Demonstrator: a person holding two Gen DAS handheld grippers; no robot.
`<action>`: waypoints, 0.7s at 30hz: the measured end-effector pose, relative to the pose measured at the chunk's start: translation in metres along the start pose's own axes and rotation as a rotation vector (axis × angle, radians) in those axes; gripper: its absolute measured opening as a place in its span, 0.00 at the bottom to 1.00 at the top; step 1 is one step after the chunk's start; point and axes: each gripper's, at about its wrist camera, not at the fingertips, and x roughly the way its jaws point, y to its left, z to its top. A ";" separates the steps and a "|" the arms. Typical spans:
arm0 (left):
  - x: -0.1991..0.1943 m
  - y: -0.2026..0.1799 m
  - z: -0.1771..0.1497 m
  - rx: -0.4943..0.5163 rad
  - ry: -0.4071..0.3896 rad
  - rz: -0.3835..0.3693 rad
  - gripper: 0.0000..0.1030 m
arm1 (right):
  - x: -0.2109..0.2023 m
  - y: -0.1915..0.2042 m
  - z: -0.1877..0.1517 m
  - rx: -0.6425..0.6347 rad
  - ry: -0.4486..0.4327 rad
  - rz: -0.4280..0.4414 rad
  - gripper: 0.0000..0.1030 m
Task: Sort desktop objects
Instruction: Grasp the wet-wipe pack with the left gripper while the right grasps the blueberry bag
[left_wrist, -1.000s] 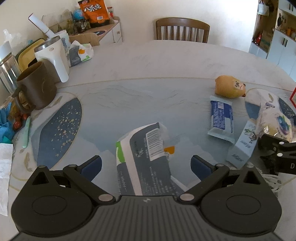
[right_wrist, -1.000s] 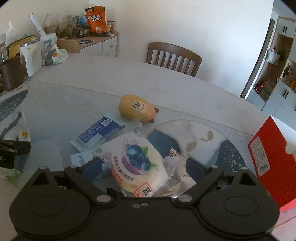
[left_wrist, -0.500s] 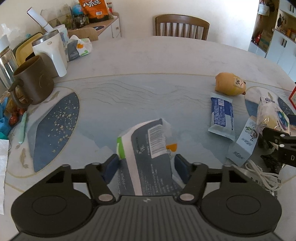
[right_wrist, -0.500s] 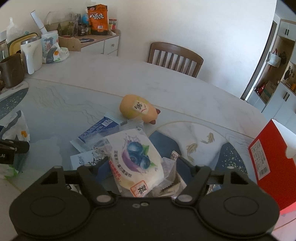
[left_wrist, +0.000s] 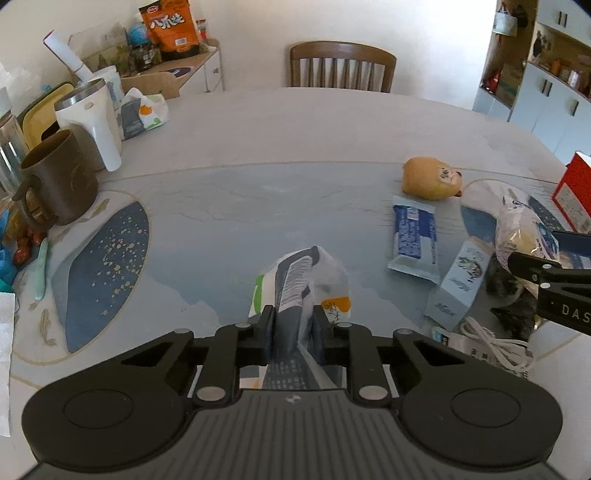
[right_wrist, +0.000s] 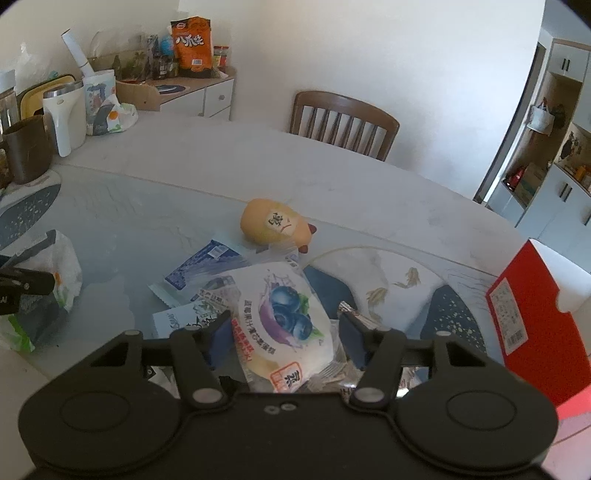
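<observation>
My left gripper (left_wrist: 293, 328) is shut on a grey-and-white tissue pack (left_wrist: 295, 284), squeezing it narrow just above the table. The same pack shows at the left of the right wrist view (right_wrist: 44, 295). My right gripper (right_wrist: 284, 332) has closed on a white blueberry bread bag (right_wrist: 280, 317); both pads touch its sides. The bag also shows in the left wrist view (left_wrist: 524, 229). Near it lie a blue snack wrapper (right_wrist: 207, 262), a pale blue carton (left_wrist: 458, 284) and a yellow toy (right_wrist: 273, 225).
A brown mug (left_wrist: 55, 181), a white kettle (left_wrist: 92, 122) and another tissue pack (left_wrist: 144, 114) stand at the table's far left. A red box (right_wrist: 535, 325) stands at the right. A white cable (left_wrist: 495, 343) lies near the front edge. A wooden chair (left_wrist: 341, 66) is behind the table.
Both grippers have gone from wide open to closed: the left one has squeezed the tissue pack, the right one has closed on the bread bag.
</observation>
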 end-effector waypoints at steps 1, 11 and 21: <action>-0.002 -0.001 0.000 0.004 0.000 -0.008 0.18 | -0.002 0.000 -0.001 0.005 0.000 -0.003 0.58; -0.027 -0.013 -0.002 0.062 -0.020 -0.065 0.17 | -0.030 -0.002 -0.013 0.071 -0.008 -0.053 0.57; -0.052 -0.025 -0.006 0.108 -0.037 -0.133 0.17 | -0.063 -0.005 -0.032 0.130 -0.004 -0.104 0.57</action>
